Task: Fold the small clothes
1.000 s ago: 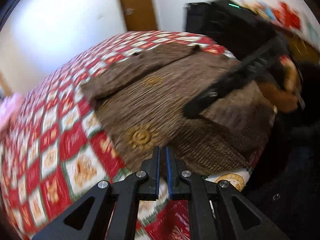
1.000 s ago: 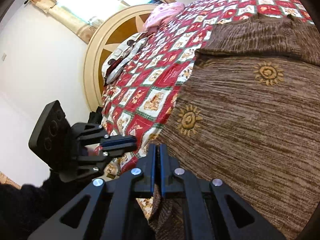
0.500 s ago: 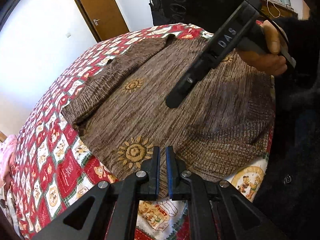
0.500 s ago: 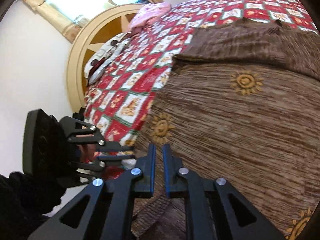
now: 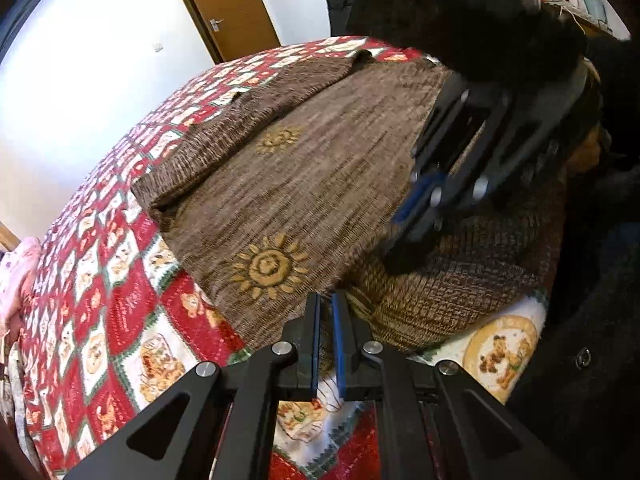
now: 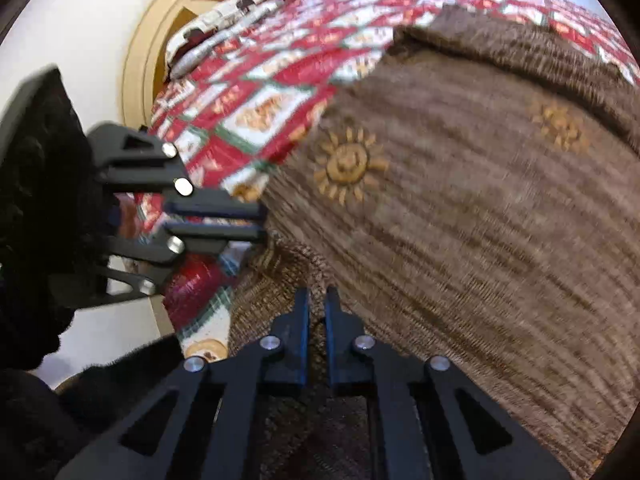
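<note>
A brown knit sweater (image 5: 312, 184) with yellow sun motifs lies spread on the red patchwork bedspread (image 5: 100, 300). It also fills the right wrist view (image 6: 460, 220). My left gripper (image 5: 326, 312) stands at the sweater's near hem with its jaws a narrow gap apart and hem cloth between them. My right gripper (image 6: 317, 304) is at the ribbed hem (image 6: 280, 272), jaws also a narrow gap apart over the cloth. Each gripper shows in the other's view: the right one (image 5: 416, 216) low over the hem, the left one (image 6: 260, 222) at the hem's corner.
A wooden door (image 5: 224, 4) and white wall lie beyond the bed. A round wooden headboard (image 6: 160, 40) and pillows (image 6: 224, 28) stand at the bed's head. A pink cloth (image 5: 16, 276) lies at the far left. Dark furniture (image 5: 340, 4) stands behind the bed.
Both grippers have come down to the sweater's near hem. The right gripper moved from high over the sweater to the hem, and its jaws now straddle ribbed cloth.
</note>
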`<action>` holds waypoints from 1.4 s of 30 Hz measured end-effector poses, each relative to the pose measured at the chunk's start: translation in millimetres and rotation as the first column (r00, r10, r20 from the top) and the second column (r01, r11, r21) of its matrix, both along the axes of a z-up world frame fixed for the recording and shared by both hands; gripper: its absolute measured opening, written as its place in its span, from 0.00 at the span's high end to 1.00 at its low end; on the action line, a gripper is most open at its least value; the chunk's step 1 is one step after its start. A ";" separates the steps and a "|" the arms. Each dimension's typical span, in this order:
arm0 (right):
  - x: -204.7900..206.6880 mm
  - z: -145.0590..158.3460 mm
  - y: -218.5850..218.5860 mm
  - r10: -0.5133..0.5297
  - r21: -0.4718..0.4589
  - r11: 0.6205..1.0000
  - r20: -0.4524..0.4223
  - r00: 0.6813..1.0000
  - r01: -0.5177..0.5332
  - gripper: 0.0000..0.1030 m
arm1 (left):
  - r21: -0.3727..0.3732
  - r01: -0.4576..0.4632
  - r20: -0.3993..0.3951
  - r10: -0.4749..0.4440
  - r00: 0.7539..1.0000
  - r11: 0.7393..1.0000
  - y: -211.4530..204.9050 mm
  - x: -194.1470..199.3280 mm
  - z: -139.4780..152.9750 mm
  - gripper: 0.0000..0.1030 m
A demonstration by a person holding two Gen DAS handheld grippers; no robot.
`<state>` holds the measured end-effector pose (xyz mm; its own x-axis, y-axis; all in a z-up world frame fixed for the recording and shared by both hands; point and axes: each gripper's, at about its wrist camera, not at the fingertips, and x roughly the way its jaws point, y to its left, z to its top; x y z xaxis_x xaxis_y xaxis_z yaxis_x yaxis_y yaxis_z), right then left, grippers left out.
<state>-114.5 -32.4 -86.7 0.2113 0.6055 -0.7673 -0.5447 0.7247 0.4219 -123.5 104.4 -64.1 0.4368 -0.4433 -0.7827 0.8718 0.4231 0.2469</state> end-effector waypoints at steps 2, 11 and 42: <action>1.5 12.9 -8.9 -0.008 0.030 1.000 0.028 1.000 0.007 0.90 | -0.037 -0.008 -0.006 0.008 1.000 0.999 0.7 3.5 6.5 0.94; 1.2 38.4 -9.0 0.041 -0.023 0.999 0.105 0.994 -0.039 0.90 | -0.039 0.125 0.045 -0.123 0.991 0.991 -1.8 2.7 26.5 0.94; 18.4 60.3 -30.6 0.095 -0.050 0.995 0.221 0.971 -0.086 0.84 | -0.157 0.134 -0.074 -0.147 0.986 0.978 -45.4 34.8 17.5 0.98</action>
<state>-96.1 -63.1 -26.4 0.3256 0.5998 -0.7309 -0.6858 0.6820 0.2542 -88.6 59.0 -46.7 0.2966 -0.6114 -0.7336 0.9402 0.3217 0.1120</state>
